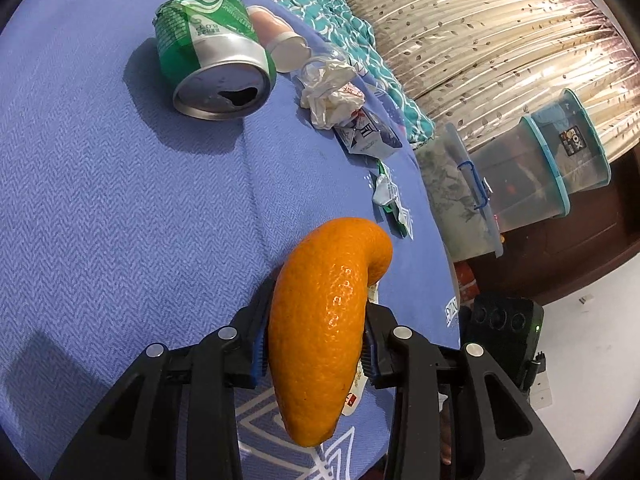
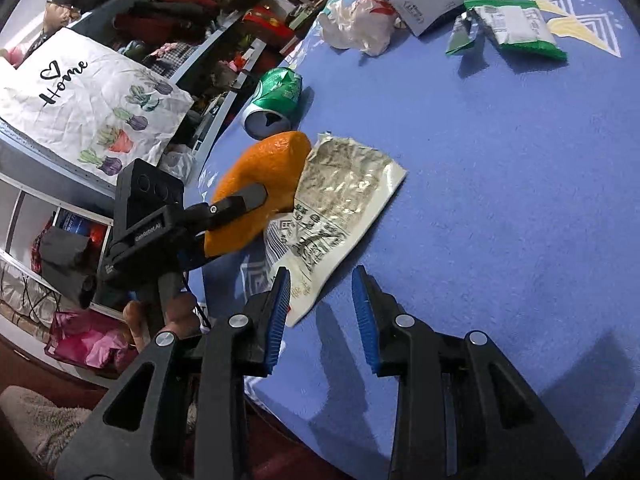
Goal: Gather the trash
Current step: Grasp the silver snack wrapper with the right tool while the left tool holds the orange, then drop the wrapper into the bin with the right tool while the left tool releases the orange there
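An orange peel (image 1: 320, 328) is clamped between the pads of the left claw (image 1: 316, 344), w/ the peel's curled tip sticking out past the fingertips and its lower end hanging back toward the camera. In the right wrist view the same peel (image 2: 260, 184) is seen held just above the blue cloth (image 2: 480, 200), at the cloth's left edge. A flattened foil wrapper (image 2: 340, 200), silver inside up, is laid on the cloth right beside the peel; whether it is touched by the peel cannot be told. Its near corner is reached by the left pad of the right claw (image 2: 320, 304), but nothing is gripped: the right claw is held released, jaws apart, w/ bare cloth between them.

Further back, a dented green can (image 1: 216, 60) is laid on its side, mouth toward the camera. Beside it, a small pink-and-white bottle (image 1: 280, 36) and a crumpled white bag (image 1: 332, 92) are seen, then a torn blue-grey sachet (image 1: 368, 136) and a small green wrapper (image 1: 388, 200) near the cloth's edge. Off the cloth, stacked clear storage boxes (image 1: 540, 160) are stood by a curtain. A hand (image 2: 160, 320) is seen under the left claw's handle.
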Tool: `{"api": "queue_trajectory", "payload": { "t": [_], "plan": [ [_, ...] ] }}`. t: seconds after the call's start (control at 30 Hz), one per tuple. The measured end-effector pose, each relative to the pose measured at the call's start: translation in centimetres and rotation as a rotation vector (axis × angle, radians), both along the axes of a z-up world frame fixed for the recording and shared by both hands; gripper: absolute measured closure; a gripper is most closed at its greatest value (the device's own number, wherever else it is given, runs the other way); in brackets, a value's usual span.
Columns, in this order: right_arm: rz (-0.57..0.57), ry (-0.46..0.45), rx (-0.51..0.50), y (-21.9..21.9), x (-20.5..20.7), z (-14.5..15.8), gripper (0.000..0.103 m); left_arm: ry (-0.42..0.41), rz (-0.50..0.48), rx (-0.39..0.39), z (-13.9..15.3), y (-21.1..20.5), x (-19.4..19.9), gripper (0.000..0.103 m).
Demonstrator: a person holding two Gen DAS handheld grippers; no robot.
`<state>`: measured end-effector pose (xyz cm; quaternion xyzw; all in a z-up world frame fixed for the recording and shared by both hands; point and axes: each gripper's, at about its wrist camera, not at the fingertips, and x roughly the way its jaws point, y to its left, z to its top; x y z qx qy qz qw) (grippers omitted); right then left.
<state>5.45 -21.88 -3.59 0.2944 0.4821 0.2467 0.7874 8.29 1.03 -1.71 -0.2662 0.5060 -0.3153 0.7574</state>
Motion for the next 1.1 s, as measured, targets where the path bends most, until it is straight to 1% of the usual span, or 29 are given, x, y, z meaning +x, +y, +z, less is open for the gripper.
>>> {"api": "queue_trajectory", "payload": {
  "t": [0.1, 0.17, 0.23, 0.27, 0.33, 0.4, 0.43, 0.47, 0.5, 0.53, 0.57, 0.63, 0.7, 0.8, 0.83, 0.93, 1.0, 1.1],
  "plan": [
    [-0.013, -0.019, 0.032, 0.5, 0.6, -0.2, 0.066, -0.002, -0.005, -0.001, 0.0, 0.1, 0.0, 0.069],
    [-0.045, -0.059, 0.112, 0.0, 0.8, -0.4, 0.065, 0.002, -0.002, -0.005, 0.0, 0.4, 0.0, 0.069],
    [-0.046, -0.091, 0.276, -1.0, 1.1, -0.7, 0.065, 0.0, -0.006, -0.006, -0.1, 0.5, -0.1, 0.069],
    [-0.043, -0.092, 0.33, -1.1, 1.3, -0.9, 0.065, -0.003, -0.007, -0.004, 0.0, 0.5, -0.1, 0.069],
    [-0.045, -0.086, 0.374, -1.2, 1.7, -1.2, 0.065, -0.005, -0.006, -0.002, 0.0, 0.5, -0.1, 0.069],
    [-0.029, -0.053, 0.391, -0.6, 2.3, -1.9, 0.065, -0.005, -0.005, -0.001, 0.0, 0.5, -0.2, 0.069],
    [-0.028, -0.037, 0.364, -0.1, 2.6, -2.1, 0.072, -0.006, -0.006, 0.001, 0.0, 0.4, -0.2, 0.069],
    [-0.024, -0.031, 0.332, 0.3, 2.7, -2.2, 0.075, -0.007, -0.006, 0.005, 0.0, 0.4, -0.2, 0.069],
    [-0.023, -0.025, 0.297, 0.8, 2.9, -2.1, 0.076, -0.007, -0.006, 0.007, 0.0, 0.5, -0.2, 0.069],
    [-0.027, -0.026, 0.286, 0.8, 2.9, -1.9, 0.085, -0.006, -0.004, 0.007, 0.0, 0.5, -0.1, 0.069],
    [-0.036, -0.028, 0.271, 0.9, 2.8, -1.8, 0.089, -0.003, -0.001, 0.007, 0.1, 0.5, -0.1, 0.07],
    [-0.057, -0.026, 0.245, 0.5, 2.5, -1.7, 0.09, -0.012, 0.0, 0.032, 0.3, 0.3, -0.3, 0.07],
    [-0.088, -0.037, 0.221, -0.6, 1.6, -1.5, 0.091, -0.04, -0.002, 0.071, 0.8, -0.3, -0.6, 0.07],
    [-0.13, -0.069, 0.198, -2.6, -0.1, -1.1, 0.091, -0.062, -0.023, 0.068, 1.6, -1.3, -0.9, 0.07],
    [-0.161, -0.08, 0.18, -3.9, -1.2, -1.0, 0.091, -0.067, -0.036, 0.076, 1.8, -1.9, -0.8, 0.07],
    [-0.236, -0.105, 0.161, -7.2, -3.3, -0.8, 0.091, -0.062, -0.096, 0.109, 1.9, -4.9, -0.5, 0.07],
    [-0.312, -0.123, 0.153, -10.3, -5.1, -0.9, 0.091, -0.053, -0.168, 0.127, 1.8, -8.3, -0.3, 0.07],
    [-0.423, -0.142, 0.156, -14.4, -7.3, -0.7, 0.091, -0.067, -0.269, 0.162, 1.7, -13.4, -0.6, 0.07]
  ]
}}
